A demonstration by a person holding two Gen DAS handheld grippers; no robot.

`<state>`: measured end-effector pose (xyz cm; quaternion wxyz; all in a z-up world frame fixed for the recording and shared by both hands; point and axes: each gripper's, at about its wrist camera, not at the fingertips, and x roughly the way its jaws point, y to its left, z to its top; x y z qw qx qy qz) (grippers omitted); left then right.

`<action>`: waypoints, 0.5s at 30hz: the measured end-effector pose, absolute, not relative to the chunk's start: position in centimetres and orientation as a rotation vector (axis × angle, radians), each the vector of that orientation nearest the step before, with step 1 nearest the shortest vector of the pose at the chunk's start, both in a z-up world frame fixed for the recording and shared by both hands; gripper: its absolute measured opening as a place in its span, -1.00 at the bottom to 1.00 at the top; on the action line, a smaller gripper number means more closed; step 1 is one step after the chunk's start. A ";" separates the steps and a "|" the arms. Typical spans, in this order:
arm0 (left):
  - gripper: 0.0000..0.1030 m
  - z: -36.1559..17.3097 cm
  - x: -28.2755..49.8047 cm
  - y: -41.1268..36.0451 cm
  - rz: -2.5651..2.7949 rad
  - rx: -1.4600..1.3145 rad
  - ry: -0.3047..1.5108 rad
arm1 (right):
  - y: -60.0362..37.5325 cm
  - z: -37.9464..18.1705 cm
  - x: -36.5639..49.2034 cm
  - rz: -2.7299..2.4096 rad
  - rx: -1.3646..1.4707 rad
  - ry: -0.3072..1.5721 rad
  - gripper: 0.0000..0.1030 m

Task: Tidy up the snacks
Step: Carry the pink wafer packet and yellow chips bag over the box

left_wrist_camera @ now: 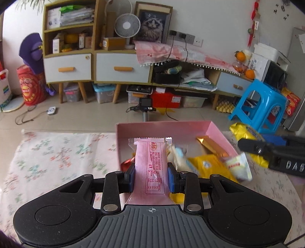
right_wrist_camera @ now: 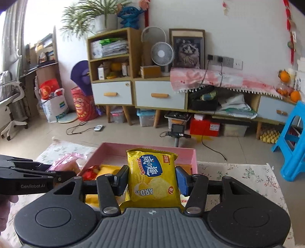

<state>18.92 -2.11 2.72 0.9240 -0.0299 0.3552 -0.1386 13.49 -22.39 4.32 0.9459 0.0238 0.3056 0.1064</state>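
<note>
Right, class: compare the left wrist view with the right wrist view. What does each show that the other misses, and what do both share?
Only the left wrist view shows the left gripper clamping the pink snack packet face-on, plus the gold bar in the box.

Only the right wrist view shows the right gripper with the yellow cracker packet face-on between its fingers, plus the potted plant.

Both show the pink box and the white fan.
</note>
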 end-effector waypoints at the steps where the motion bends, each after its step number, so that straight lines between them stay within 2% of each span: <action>1: -0.43 2.5 19.6 -2.3 -0.285 -0.069 0.735 | -22.7 3.8 14.3 0.209 0.064 0.630 -0.22; 15: -0.42 -0.9 25.2 -5.0 -0.314 -0.020 0.743 | -25.2 -0.6 19.0 0.169 0.165 0.692 -0.21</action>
